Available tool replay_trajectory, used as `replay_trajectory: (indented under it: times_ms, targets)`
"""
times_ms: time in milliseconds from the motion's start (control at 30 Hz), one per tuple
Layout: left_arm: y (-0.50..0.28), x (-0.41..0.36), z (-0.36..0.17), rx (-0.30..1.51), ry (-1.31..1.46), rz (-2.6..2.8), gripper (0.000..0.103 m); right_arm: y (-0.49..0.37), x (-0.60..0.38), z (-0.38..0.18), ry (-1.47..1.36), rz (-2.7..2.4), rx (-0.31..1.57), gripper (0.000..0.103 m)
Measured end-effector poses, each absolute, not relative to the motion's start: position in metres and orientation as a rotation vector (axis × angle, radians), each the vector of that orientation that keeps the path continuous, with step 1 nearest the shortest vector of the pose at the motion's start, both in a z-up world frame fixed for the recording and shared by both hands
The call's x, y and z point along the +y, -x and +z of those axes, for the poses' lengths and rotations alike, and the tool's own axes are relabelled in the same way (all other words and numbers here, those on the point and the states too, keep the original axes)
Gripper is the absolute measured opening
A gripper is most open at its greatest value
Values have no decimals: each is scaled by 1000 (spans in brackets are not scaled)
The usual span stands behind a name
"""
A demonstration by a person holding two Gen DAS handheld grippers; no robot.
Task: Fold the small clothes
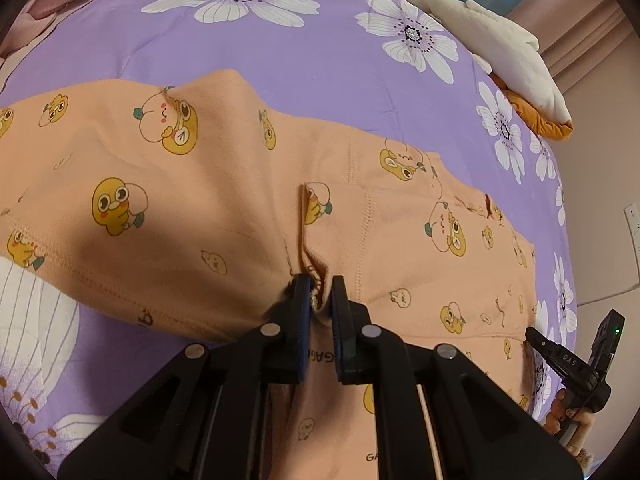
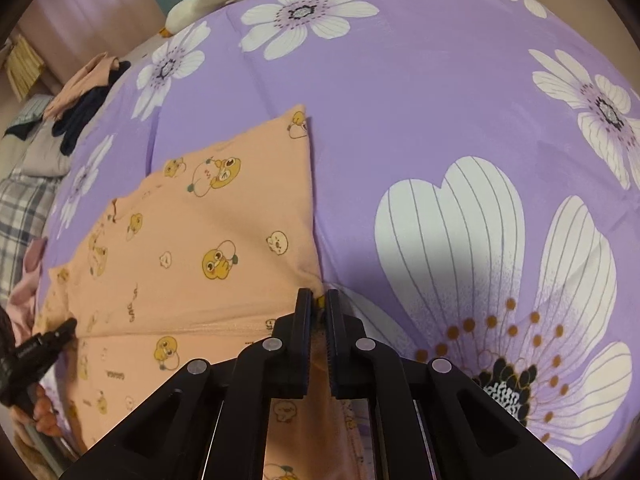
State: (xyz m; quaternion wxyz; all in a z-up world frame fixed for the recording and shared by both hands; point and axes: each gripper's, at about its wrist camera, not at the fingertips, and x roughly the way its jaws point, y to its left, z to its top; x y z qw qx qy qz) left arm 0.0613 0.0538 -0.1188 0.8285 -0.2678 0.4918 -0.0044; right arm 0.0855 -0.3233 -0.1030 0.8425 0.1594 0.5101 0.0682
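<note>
Jaws of left gripper and right gripper each pinch peach garment edge; garment long axis runs left-right across bedspread.

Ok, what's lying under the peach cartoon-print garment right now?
The purple flowered bedsheet shows all around the peach cartoon-print garment, so it lies beneath. Anything else under the cloth is covered and cannot be seen.

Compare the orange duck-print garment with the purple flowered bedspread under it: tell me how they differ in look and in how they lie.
The orange garment carries small yellow cartoon ducks; the purple bedspread carries big white flowers. The garment is rumpled and raised in a hump on its left half in the left wrist view, while the bedspread lies smooth and spread out. The garment's near edge is pinched by the left gripper and the right gripper; the bedspread is not gripped. Both are soft printed fabric.
</note>
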Motion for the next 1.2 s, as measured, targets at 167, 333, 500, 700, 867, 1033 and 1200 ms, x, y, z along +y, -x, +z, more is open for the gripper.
replay_trajectory:
  times_ms: [167, 333, 500, 700, 867, 1033, 1200]
  targets:
    - [-63, 59, -123, 1046, 617, -14, 12, -85, -320, -104, -314, 129, 1077, 6]
    - [-65, 59, -123, 1052, 632, -16, 13, -85, -322, -105, -334, 127, 1067, 6]
    - [-65, 61, -125, 1051, 651, -21, 13, -83, -321, -106, -328, 122, 1058, 6]
    - [-65, 60, -126, 1041, 637, -28, 13, -80, -321, -107, -328, 116, 1046, 6]
    - [-65, 59, -127, 1035, 631, -22, 13, -79, -320, -107, -320, 111, 1038, 6]
    - [-64, 54, -127, 1019, 590, -16, 13, -77, -320, -108, -325, 106, 1025, 6]
    - [-64, 60, -130, 1019, 635, -28, 13, -75, -319, -108, -315, 96, 1017, 6]
